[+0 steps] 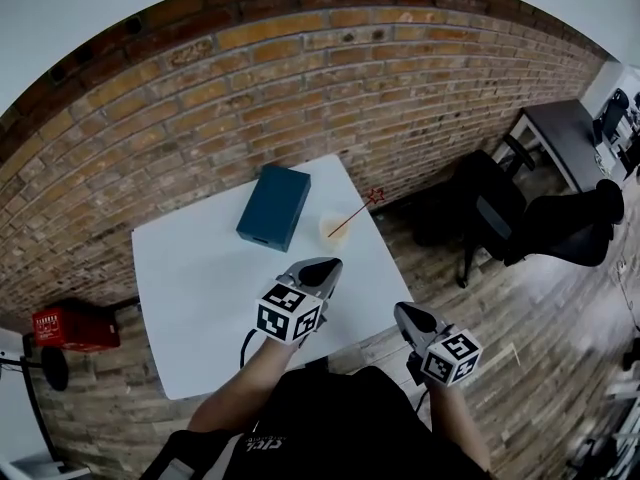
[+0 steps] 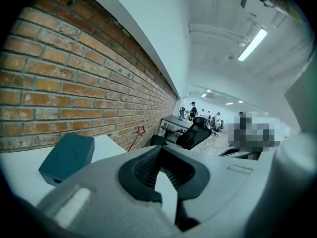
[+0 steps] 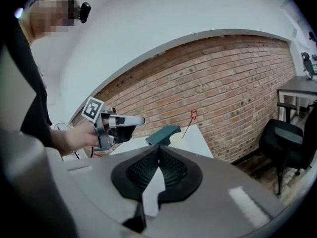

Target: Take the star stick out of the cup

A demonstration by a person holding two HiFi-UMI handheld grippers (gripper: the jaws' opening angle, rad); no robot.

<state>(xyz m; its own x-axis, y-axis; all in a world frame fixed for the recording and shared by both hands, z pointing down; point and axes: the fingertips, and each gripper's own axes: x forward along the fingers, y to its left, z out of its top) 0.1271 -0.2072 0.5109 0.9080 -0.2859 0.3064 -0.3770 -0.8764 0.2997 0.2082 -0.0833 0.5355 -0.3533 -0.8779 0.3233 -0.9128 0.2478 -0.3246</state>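
The star stick [image 1: 352,218] stands slanted in the pale cup [image 1: 333,230], its red star leaning out past the rim toward the brick wall [image 1: 300,78]; the cup sits near the far right corner of the white table [image 1: 200,288], just beside a dark teal box [image 1: 273,206] that lies flat to its left in the head view; neither gripper touches any of these. The left gripper [image 1: 325,266] hovers over the table's near half, jaws pressed together with nothing between them, pointing toward the cup but well apart from it; the right gripper [image 1: 408,316] hangs by the table's near right corner, its jaws likewise together and empty (its own view shows the stick small and far off, beyond the box). I judge the task to be at the approach, the stick not yet grasped; the next move calls for one gripper to part its jaws, come in around the thin shaft above the cup's rim, and close on it squarely; the other could steady the cup, since a light cup may tip or lift with the stick.
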